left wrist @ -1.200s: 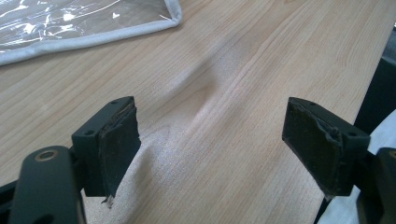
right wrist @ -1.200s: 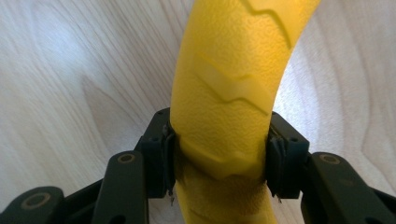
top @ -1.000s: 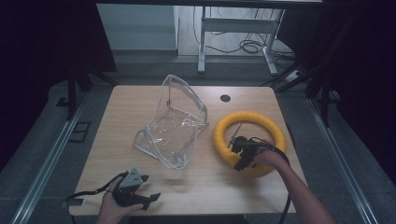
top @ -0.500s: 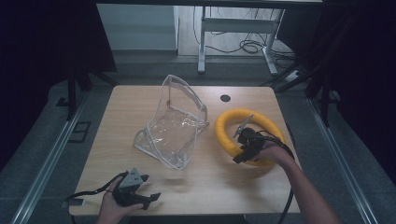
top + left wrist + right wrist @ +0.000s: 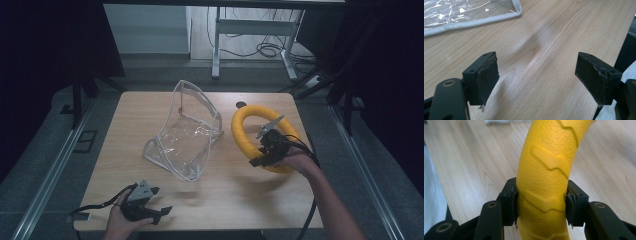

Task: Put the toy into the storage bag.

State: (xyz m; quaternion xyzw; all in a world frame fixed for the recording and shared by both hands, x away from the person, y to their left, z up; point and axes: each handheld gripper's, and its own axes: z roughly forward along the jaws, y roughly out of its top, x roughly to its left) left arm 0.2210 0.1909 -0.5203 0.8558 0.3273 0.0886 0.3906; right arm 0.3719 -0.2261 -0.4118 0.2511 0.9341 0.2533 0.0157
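Two grippers work your wooden surface point(image 5: 225, 185): your right gripper point(image 5: 264, 153) clamps the yellow ring point(image 5: 240, 127), tilted up beside the clear plastic pouch point(image 5: 187, 132), which holds nothing visible. Your left gripper point(image 5: 159, 200) rests near the front edge, jaws wide apart on nothing.

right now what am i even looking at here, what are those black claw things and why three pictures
A person sits at a wooden table and holds a hand-operated tool with two black jaws in each hand; there is no robot arm. The high view comes from a fixed camera above, looking down on the table. The other two pictures come from small cameras mounted on the tools, each looking along its own jaws.

On the table lies a clear plastic bag with a pale trim, standing partly open. Right of it is a yellow ring with a raised zigzag pattern.

The right gripper is clamped on the ring's tube, a pad pressing each side. The left gripper rests near the table's front edge with its jaws wide apart and nothing between them.
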